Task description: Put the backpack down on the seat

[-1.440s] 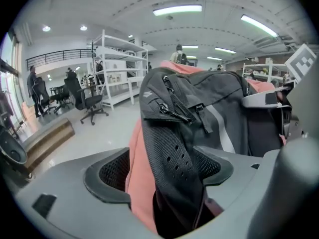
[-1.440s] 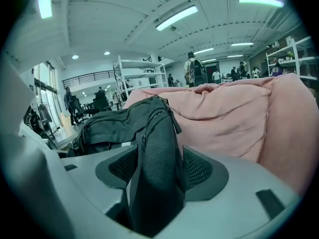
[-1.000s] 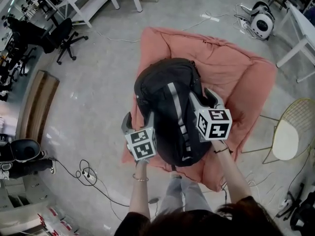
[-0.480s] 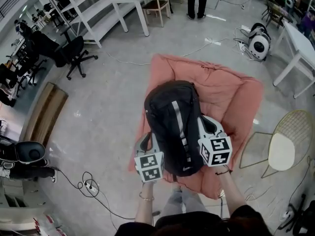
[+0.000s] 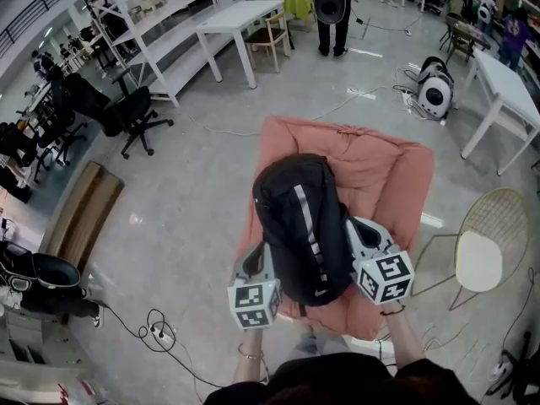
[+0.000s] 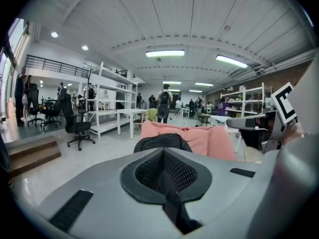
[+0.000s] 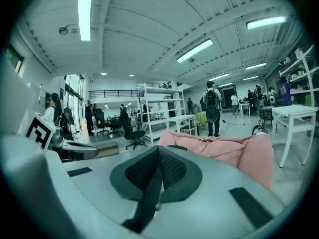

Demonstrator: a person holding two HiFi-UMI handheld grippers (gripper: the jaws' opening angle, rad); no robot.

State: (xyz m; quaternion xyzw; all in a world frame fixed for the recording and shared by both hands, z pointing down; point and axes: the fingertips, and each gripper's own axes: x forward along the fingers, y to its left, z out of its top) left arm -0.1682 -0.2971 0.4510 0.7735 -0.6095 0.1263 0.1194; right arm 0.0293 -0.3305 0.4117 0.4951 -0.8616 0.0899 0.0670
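So the black fabric backpack with the grey stripe (image 5: 302,226) is sitting dead centre of the head view. It's hanging over the lower left part of the big salmon-pink cushion seat (image 5: 384,171), and I can't tell if it's actually touching the fabric. Its long axis is running almost straight up the frame, rounded end pointing toward the top and leaning a bit left. Its left side is lining up with the cushion's left edge, while the cushion's right half is lying bare.

The left gripper (image 5: 255,256) and right gripper (image 5: 361,233) are flanking its lower end. Both have just been closing, and each is now pinching a black strap (image 6: 172,203) tight between its jaws.

Plain grey floor (image 5: 194,209) is opening up to the left. A gold wire chair (image 5: 485,243) is standing just off the cushion's right edge, with a white table (image 5: 506,83) sitting further up.
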